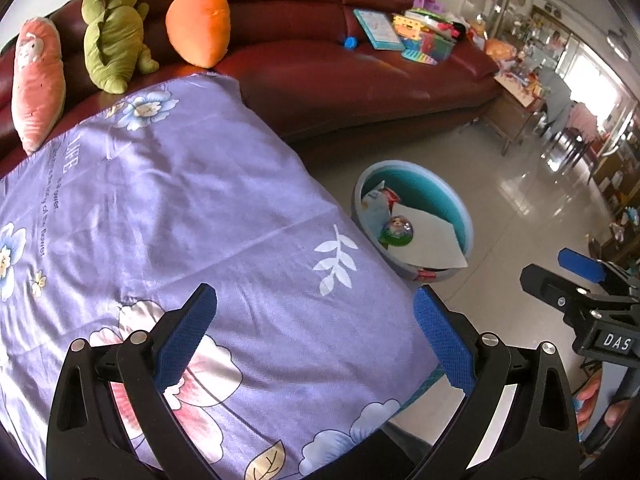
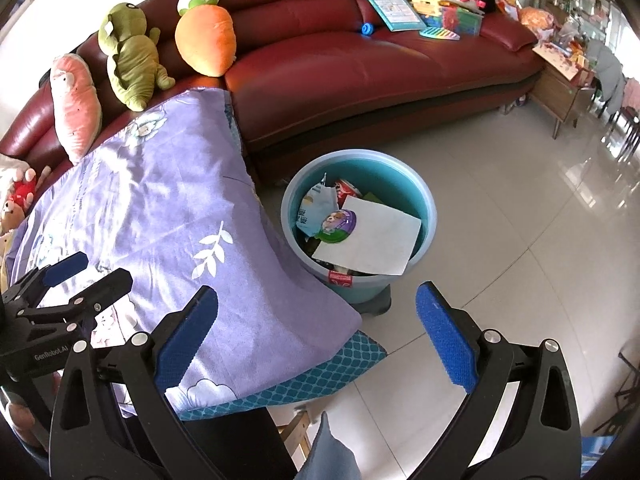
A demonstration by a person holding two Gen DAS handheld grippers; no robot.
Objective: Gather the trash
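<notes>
The white sheet of paper (image 2: 372, 240) lay tilted in the teal bin (image 2: 430, 204), one corner jutting over the near rim, its long axis running roughly from the sofa (image 2: 360, 80) toward the cameras. Beside it sat a round lid (image 2: 338, 226) and what looked like crumpled wrappers (image 2: 316, 208). The purple floral cloth (image 1: 180, 208) held no trash. Left gripper (image 1: 316, 336) and right gripper (image 2: 316, 340) both hung spread wide, empty

Bare floor (image 2: 500, 208) lies open around my bin (image 2: 424, 200), whose mouth a white sheet (image 2: 380, 240) half covers; the cloth-draped table (image 2: 168, 208) crowds its left side.
</notes>
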